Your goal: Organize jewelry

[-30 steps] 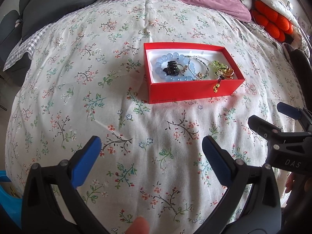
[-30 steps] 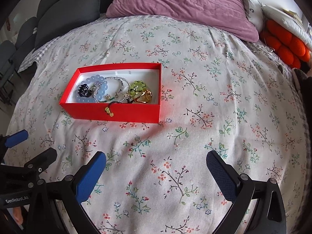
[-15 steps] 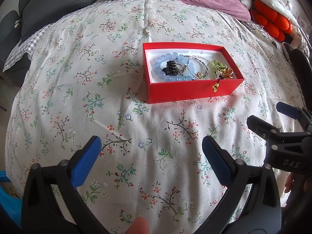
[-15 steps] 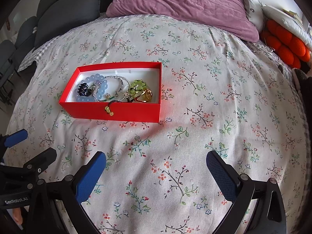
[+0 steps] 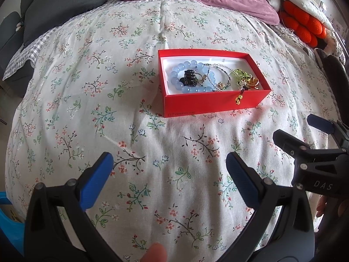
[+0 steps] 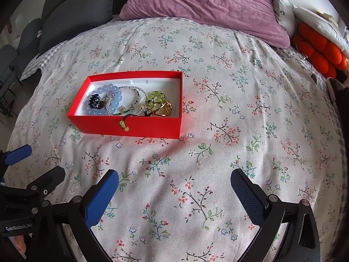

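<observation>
A red box [image 5: 214, 103] lay on the floral bedspread [image 5: 87, 91], holding a blue bead bracelet [image 5: 189, 77], a black clip [image 5: 189, 79], thin bracelets [image 6: 130, 100], a green piece [image 6: 157, 97] and a gold ring [image 6: 164, 109]; a beaded tassel [image 6: 124, 125] hung over its front wall. The left gripper [image 5: 169, 172] and right gripper [image 6: 174, 187], jaws spread and empty, hovered well short of the box.
</observation>
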